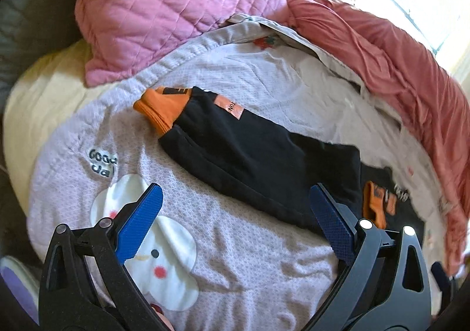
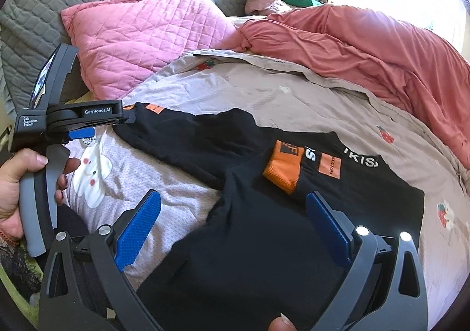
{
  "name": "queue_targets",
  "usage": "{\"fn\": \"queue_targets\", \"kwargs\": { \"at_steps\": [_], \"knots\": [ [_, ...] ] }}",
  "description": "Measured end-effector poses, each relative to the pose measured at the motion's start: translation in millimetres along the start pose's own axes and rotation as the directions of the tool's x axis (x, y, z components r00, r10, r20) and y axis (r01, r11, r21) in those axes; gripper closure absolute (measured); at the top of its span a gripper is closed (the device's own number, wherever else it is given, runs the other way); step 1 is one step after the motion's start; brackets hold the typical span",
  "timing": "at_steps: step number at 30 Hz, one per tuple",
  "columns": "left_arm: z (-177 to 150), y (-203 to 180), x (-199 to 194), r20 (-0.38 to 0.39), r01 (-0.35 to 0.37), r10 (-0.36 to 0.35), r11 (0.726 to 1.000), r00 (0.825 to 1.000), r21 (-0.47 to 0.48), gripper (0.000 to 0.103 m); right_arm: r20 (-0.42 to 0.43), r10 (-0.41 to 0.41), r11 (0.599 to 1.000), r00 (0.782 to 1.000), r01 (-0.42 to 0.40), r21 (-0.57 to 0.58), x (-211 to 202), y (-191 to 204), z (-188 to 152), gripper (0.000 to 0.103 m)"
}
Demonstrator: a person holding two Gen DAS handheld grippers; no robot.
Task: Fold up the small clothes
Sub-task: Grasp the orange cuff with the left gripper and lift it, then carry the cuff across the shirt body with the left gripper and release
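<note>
Black knit with orange cuffs: the top (image 2: 264, 184) is soft and light by the look of it, likely to drape and slip out of shape rather than hold a crease, so a hem, cuff or sleeve edge seems the best hold, not the loose middle. It lies spread on the blanket (image 1: 235, 257).

Left tongs (image 1: 235, 225): fingers wide apart, nothing between them. They hover over bare blanket, with the rabbit print (image 1: 152, 257) under the left finger. One sleeve (image 1: 235, 149) runs across just ahead, its orange cuff (image 1: 161, 107) ahead and to the left, free to grab. Beyond that cuff sits a pink pillow (image 1: 164, 8).

Right tongs (image 2: 232, 228): also spread apart and empty, over the body of the top, the other cuff (image 2: 283, 166) folded in just ahead of the right finger. The left tongs show far to their left, near the first cuff. A coral duvet (image 2: 367, 46) is bunched ahead and right, well apart from the top; nothing lies on the cloth itself.
</note>
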State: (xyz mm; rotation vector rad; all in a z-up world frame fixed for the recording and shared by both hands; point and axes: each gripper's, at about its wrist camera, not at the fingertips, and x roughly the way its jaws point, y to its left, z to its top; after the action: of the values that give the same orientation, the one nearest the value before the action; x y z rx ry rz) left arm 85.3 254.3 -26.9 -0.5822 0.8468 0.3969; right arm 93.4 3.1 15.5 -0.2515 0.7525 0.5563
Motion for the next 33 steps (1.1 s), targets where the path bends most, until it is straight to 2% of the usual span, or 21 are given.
{"fn": "queue_targets", "kwargs": {
  "at_steps": [5, 7, 9, 13, 18, 20, 23, 24, 25, 28, 31, 33],
  "knots": [
    [9.7, 26.0, 9.6, 0.001, 0.033, -0.033, 0.992, 0.999, -0.122, 0.01, -0.016, 0.002, 1.0, 1.0, -0.002, 0.013, 3.5, 1.5, -2.9, 0.005],
    [15.0, 34.2, 13.0, 0.023, 0.045, -0.042, 0.985, 0.999, -0.167, 0.01, -0.029, -0.003, 1.0, 1.0, 0.004, 0.016, 4.7, -0.2, -7.2, 0.005],
    [21.1, 39.6, 18.4, 0.04, 0.04, -0.033, 0.98, 0.999, -0.195, 0.013, -0.043, -0.01, 1.0, 0.999, 0.011, 0.029, 6.4, -5.3, -11.8, 0.005],
    [33.9, 46.4, 34.0, 0.057, 0.011, 0.003, 0.97, 0.998, -0.244, 0.026, -0.066, -0.014, 0.997, 0.998, 0.019, 0.072, 10.0, -18.3, -17.3, 0.005],
    [45.8, 50.2, 58.8, 0.033, -0.039, 0.051, 0.96, 0.998, -0.278, 0.027, -0.087, -0.025, 0.993, 0.996, 0.035, 0.113, 15.9, -31.9, -22.2, 0.005],
    [48.9, 54.0, 65.2, 0.036, -0.044, 0.057, 0.952, 0.998, -0.302, 0.035, -0.096, -0.03, 0.992, 0.995, 0.041, 0.117, 18.1, -34.3, -24.8, 0.005],
    [50.9, 58.5, 70.6, 0.044, -0.059, 0.077, 0.944, 0.996, -0.324, 0.062, -0.109, -0.038, 0.992, 0.993, 0.051, 0.12, 21.8, -37.8, -29.5, 0.005],
    [50.9, 60.0, 70.7, 0.047, -0.074, 0.095, 0.94, 0.994, -0.333, 0.082, -0.113, -0.039, 0.991, 0.993, 0.053, 0.122, 23.0, -38.3, -31.3, 0.005],
    [50.7, 61.3, 69.5, 0.052, -0.066, 0.089, 0.937, 0.995, -0.344, 0.09, -0.118, -0.04, 0.991, 0.992, 0.055, 0.125, 24.2, -39.4, -32.4, 0.005],
    [53.5, 57.2, 58.3, 0.092, 0.004, 0.03, 0.94, 0.995, -0.342, 0.096, -0.126, -0.047, 0.988, 0.991, 0.065, 0.137, 25.3, -44.7, -35.9, 0.005],
    [57.7, 41.8, 39.8, 0.153, 0.071, -0.028, 0.957, 0.988, -0.28, 0.096, -0.125, -0.052, 0.983, 0.991, 0.073, 0.167, 22.6, -54.4, -38.7, 0.005],
    [58.7, 23.4, 22.7, 0.196, 0.134, -0.092, 0.968, 0.976, -0.212, 0.097, -0.123, -0.06, 0.977, 0.991, 0.083, 0.194, 18.3, -65.0, -40.8, 0.005]
  ]
}}
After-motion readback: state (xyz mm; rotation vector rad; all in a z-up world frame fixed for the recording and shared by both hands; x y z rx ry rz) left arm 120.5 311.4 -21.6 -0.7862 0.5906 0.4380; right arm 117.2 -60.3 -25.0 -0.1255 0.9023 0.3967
